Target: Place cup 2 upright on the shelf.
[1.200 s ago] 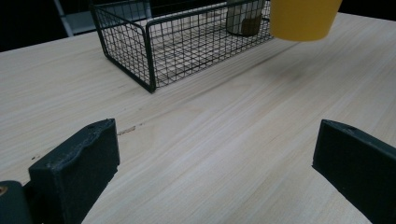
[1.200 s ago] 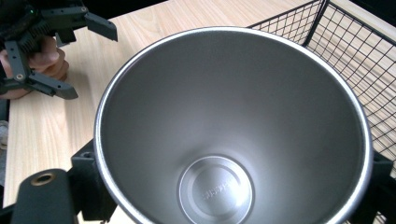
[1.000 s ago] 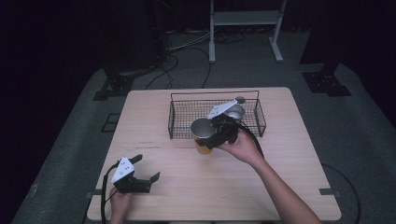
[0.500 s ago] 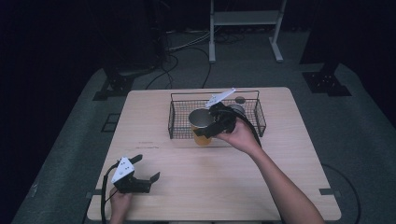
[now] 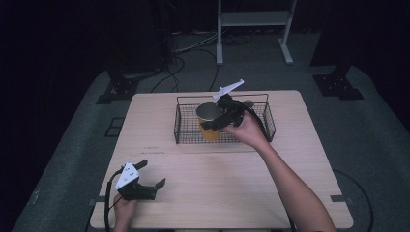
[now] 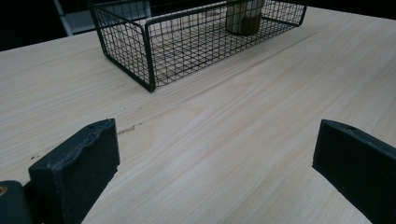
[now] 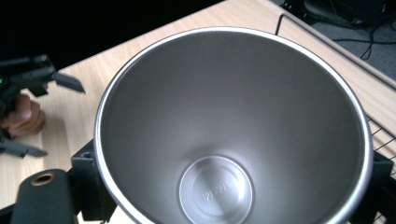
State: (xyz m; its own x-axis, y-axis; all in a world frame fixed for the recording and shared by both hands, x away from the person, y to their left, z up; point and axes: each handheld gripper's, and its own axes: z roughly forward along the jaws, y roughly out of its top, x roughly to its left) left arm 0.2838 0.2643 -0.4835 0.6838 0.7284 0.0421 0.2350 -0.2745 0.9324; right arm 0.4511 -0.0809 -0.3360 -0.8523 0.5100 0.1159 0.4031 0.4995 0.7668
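A steel cup (image 5: 209, 116) with a yellow outer wall is upright, its lower part inside the black wire basket (image 5: 180, 126) at the left end. My right gripper (image 5: 212, 124) is shut on the cup's rim from the right. In the right gripper view the cup (image 7: 233, 116) shows a bare inside, a jaw on each side of it. My left gripper (image 5: 153, 173) rests open on the table's front left, held by a hand. Its view looks between its wide-apart jaws at the basket (image 6: 149, 51) and the cup's base (image 6: 243, 18). I cannot tell whether the cup touches the basket floor.
A small grey round thing (image 5: 249, 102) lies at the basket's far right. The wooden table (image 5: 222, 188) is bare between the basket and the front edge. Cables and a white stand (image 5: 251, 19) are on the dark floor beyond the table.
My right gripper has carried the cup from just in front of the basket back over its front wall into the basket. The left gripper has stayed put.
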